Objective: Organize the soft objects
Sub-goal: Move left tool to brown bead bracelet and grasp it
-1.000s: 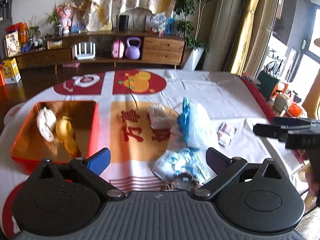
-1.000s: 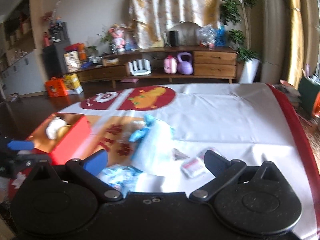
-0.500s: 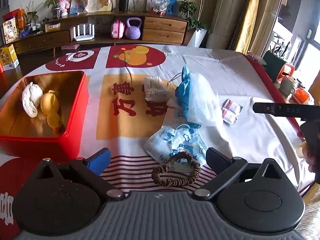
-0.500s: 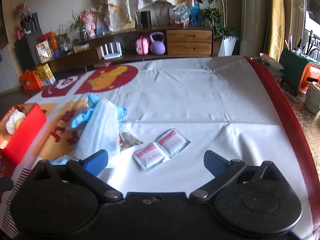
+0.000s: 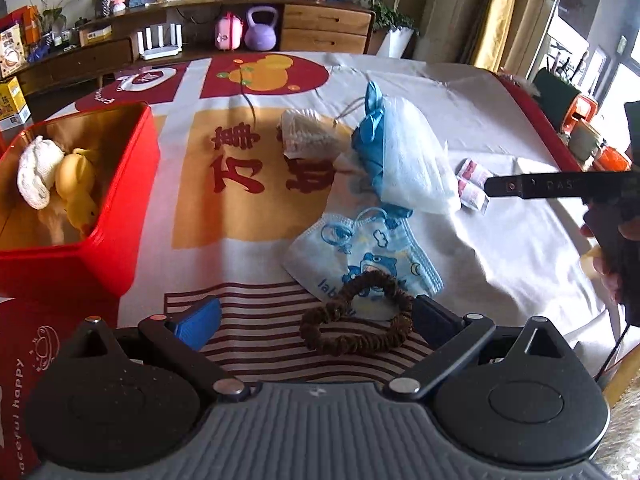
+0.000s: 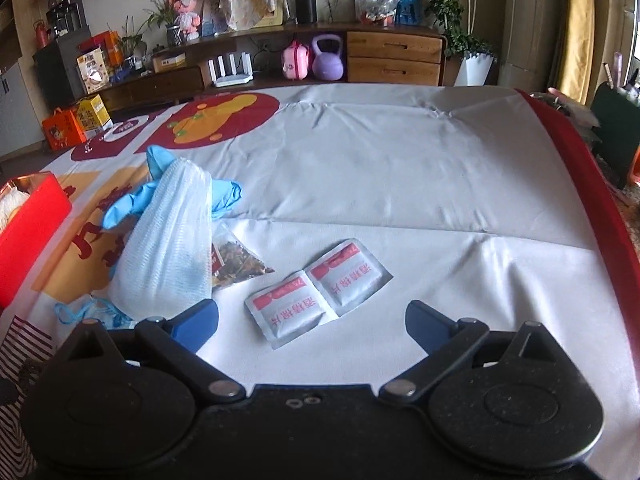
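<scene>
Sunlight fell across the table [image 6: 400, 168], which was covered with a white cloth printed in red and gold, with a long wooden sideboard [image 6: 396, 56] behind it. At my left stood the red box [image 5: 132, 184], and two soft things already lay inside it: a white knitted piece [image 5: 38, 172] and a yellow plush duck [image 5: 76, 184]. By my judgement that was only the start, for most of the pile was still out on the cloth.

My left gripper [image 5: 316, 316] was spread wide and held nothing; between its fingers lay the brown scrunchie [image 5: 356, 314], resting partly on the printed face mask [image 5: 360, 252]. Beyond them sat the white gauze bundle [image 5: 412, 160] with a blue glove [image 5: 370, 136] tucked against it, and a cream mesh pouch [image 5: 304, 136] just beside that.

My right gripper [image 6: 312, 316] was likewise released and empty, hanging low over the twin wipe sachets [image 6: 320, 288]. A clear packet of dried bits [image 6: 236, 264] lay touching the gauze there.

I reckoned the scrunchie was next for the box, then the mask, glove and gauze. Whether the sachets counted as soft I could not say.
</scene>
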`<control>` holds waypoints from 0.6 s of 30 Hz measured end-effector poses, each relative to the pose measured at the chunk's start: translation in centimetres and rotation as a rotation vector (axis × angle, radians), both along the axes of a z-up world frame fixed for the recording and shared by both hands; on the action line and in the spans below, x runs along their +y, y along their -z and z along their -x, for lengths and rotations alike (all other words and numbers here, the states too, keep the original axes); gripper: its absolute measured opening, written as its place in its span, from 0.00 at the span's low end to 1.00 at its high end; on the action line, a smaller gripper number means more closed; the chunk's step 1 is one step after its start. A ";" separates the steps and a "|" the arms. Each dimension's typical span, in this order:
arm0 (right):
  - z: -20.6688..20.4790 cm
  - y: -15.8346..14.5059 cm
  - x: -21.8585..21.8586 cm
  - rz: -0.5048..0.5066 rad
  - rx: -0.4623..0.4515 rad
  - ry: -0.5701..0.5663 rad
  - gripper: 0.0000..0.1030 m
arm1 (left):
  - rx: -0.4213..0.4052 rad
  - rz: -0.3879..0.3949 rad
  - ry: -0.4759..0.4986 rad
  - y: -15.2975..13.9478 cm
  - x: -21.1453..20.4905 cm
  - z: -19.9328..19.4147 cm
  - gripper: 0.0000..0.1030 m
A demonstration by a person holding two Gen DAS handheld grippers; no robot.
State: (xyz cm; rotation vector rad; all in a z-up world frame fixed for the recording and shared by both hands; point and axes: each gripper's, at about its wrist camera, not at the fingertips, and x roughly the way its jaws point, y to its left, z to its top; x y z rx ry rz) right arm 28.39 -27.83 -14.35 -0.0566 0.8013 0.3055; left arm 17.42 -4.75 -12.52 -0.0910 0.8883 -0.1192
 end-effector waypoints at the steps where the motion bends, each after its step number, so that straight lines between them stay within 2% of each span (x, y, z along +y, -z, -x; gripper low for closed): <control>1: -0.3 0.2 0.1 -0.001 0.005 -0.003 0.96 | 0.003 -0.004 0.002 0.2 -0.1 -0.1 0.99; 15: -2.2 2.6 1.3 0.052 0.037 -0.066 0.90 | 0.022 -0.027 0.038 1.5 -0.5 -0.6 0.98; 18: -2.1 2.8 1.6 0.078 0.020 -0.081 0.91 | 0.029 -0.032 0.045 1.8 -0.6 -0.8 0.93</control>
